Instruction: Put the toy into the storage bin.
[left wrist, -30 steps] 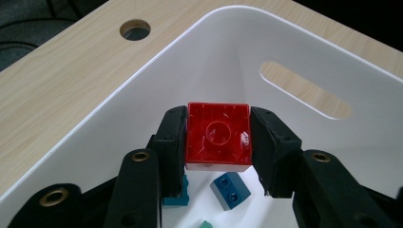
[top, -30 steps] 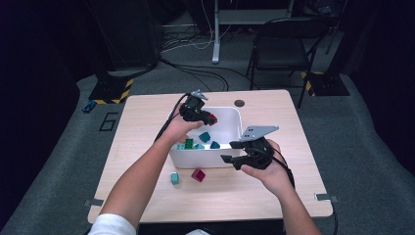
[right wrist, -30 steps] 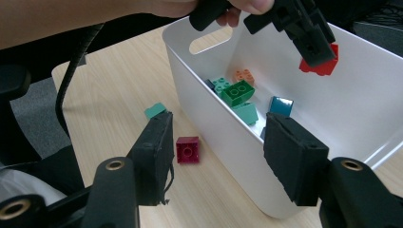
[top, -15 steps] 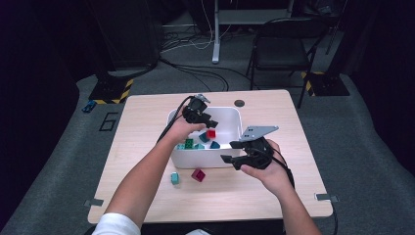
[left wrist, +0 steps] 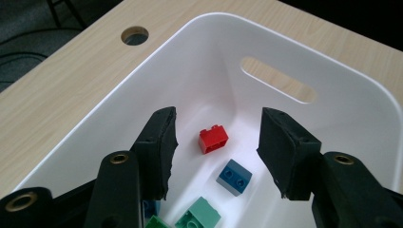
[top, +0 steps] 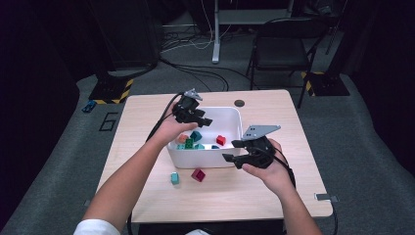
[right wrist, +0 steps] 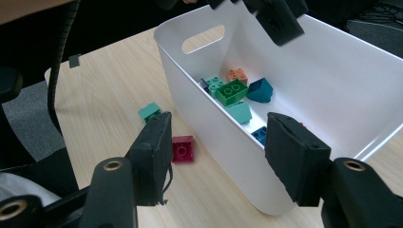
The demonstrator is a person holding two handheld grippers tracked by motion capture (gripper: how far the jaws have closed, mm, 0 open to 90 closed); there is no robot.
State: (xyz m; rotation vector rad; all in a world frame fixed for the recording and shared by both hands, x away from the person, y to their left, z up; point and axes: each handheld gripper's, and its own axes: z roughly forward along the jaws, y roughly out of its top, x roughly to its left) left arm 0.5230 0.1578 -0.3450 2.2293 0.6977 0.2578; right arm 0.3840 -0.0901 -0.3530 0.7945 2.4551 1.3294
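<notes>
A white bin [top: 205, 157] stands mid-table with several bricks in it, among them a red brick [top: 221, 140] lying loose on its floor. My left gripper [top: 204, 120] hovers over the bin's left end. Its jaws have just been opening and now stand open with nothing between them. In the left gripper view the red brick [left wrist: 213, 138] and a blue brick [left wrist: 234, 177] lie below the left gripper [left wrist: 216, 126]. My right gripper [top: 229, 151] is open at the bin's front right corner. In the right gripper view the bin wall [right wrist: 228, 156] runs between the right gripper [right wrist: 218, 142] jaws.
On the table in front of the bin lie a dark red brick [top: 198, 175] and a teal brick [top: 174, 178]. The table [top: 274, 112] has a cable hole [top: 239, 103] behind the bin. A folding chair [top: 288, 44] and cables stand beyond the far edge.
My left gripper was shut on the red brick over the bin; it opened, the brick dropped into the bin, and the gripper rose a little. The right gripper stayed put.
</notes>
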